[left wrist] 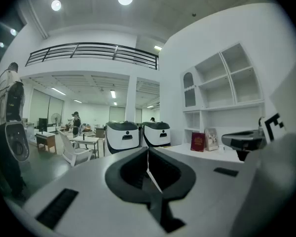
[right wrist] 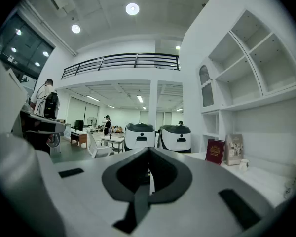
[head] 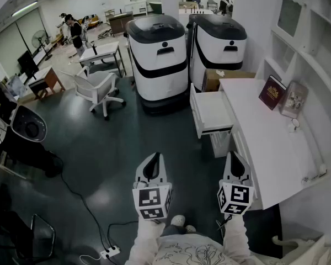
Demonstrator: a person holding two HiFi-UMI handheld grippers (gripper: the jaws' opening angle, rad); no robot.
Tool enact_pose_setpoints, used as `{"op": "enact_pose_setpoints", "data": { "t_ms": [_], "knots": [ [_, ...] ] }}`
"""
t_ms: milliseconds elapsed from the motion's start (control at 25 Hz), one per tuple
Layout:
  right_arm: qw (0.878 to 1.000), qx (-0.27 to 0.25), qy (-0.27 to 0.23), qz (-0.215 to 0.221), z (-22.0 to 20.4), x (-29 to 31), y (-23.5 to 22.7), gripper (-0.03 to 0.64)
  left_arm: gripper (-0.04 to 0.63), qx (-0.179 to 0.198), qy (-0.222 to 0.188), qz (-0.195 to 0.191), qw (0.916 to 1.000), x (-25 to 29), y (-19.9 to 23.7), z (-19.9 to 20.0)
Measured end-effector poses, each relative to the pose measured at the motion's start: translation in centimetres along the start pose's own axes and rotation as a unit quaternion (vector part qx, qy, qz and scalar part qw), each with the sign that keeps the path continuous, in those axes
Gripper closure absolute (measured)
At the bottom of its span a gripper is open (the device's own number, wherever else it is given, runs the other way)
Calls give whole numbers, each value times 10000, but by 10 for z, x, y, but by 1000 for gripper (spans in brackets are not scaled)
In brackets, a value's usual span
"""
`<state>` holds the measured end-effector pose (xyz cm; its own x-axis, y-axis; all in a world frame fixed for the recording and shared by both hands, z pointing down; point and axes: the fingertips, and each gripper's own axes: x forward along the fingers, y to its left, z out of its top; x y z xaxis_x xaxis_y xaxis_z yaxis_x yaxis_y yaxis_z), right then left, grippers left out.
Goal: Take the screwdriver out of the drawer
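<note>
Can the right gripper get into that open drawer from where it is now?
Probably not yet. The drawer stands open with only bare floor between it and the right gripper, but it lies well ahead, and the gripper is shut. No screwdriver shows from here.

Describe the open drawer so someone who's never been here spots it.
Find the long white desk on the right. At its far end, near the two big white machines, a drawer juts out over the dark floor. It is white, shallow and open-topped, unlike the brown box just behind it.
</note>
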<state>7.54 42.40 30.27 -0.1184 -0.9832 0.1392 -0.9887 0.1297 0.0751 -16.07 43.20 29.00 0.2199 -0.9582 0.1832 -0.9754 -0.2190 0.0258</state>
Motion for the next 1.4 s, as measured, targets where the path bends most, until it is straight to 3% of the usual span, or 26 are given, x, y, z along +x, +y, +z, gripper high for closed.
{"op": "enact_pose_setpoints", "data": {
  "t_ms": [920,1400],
  "knots": [
    [9993,156,112,-335,-17,42,14,620,589,54,173,-371,9991,53,25,-12],
    [9991,97,285,-283,-27,121,-12,620,589,-24,361,-424,9984,138,24,-18]
  ]
}}
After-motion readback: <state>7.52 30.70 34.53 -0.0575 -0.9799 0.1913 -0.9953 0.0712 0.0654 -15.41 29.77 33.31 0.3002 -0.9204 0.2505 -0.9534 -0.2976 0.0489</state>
